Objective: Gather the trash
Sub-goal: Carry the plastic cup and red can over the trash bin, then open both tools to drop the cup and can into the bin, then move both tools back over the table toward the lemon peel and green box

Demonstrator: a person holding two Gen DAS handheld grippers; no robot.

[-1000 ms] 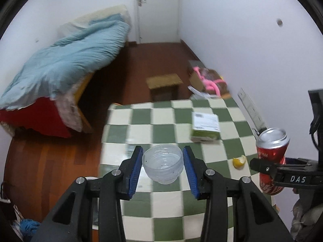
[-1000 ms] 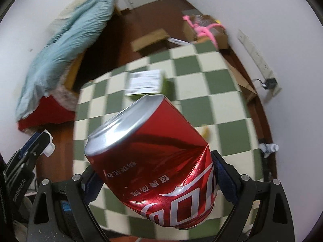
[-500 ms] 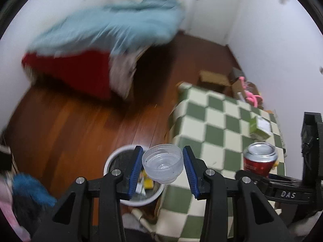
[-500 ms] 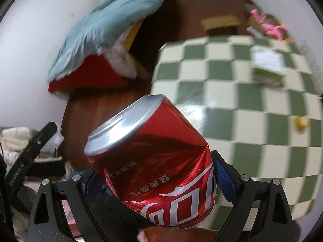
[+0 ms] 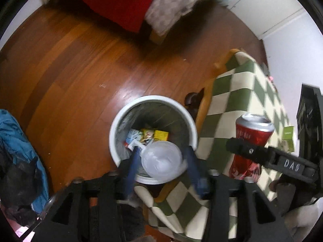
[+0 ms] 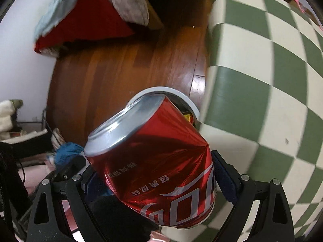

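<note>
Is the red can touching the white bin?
Apart. In the left wrist view the red can hangs over the checkered table, beside the white bin.
</note>
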